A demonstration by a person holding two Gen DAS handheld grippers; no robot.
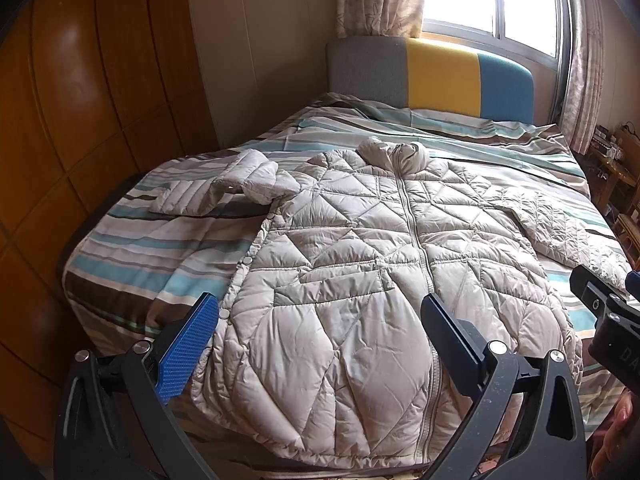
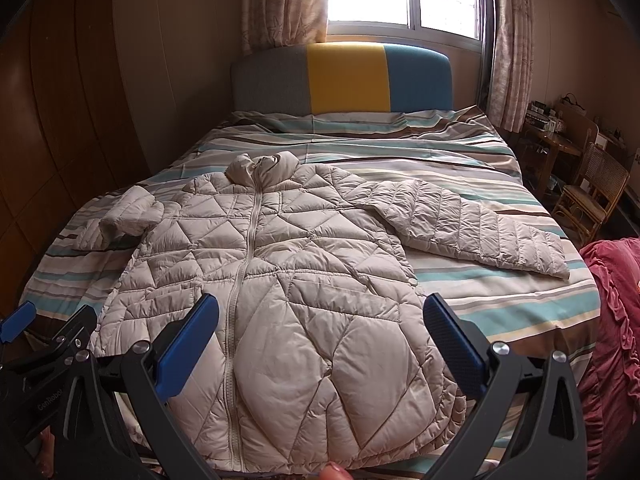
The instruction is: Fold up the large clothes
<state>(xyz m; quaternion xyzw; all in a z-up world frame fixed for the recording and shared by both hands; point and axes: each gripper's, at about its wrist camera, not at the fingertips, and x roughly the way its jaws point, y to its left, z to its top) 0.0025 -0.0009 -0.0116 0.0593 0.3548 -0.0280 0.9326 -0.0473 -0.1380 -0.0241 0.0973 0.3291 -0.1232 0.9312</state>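
Jacket [image 1: 360,264] flat; both tongs [image 1: 320,344] [image 2: 320,344] hover agape.

left gripper [image 1: 320,320] with black angular arms, blue textured pads, silver round screws at the pivots, right gripper [image 2: 320,320] of the same build, black body of the left one in its view marked "genrobot" in pale letters
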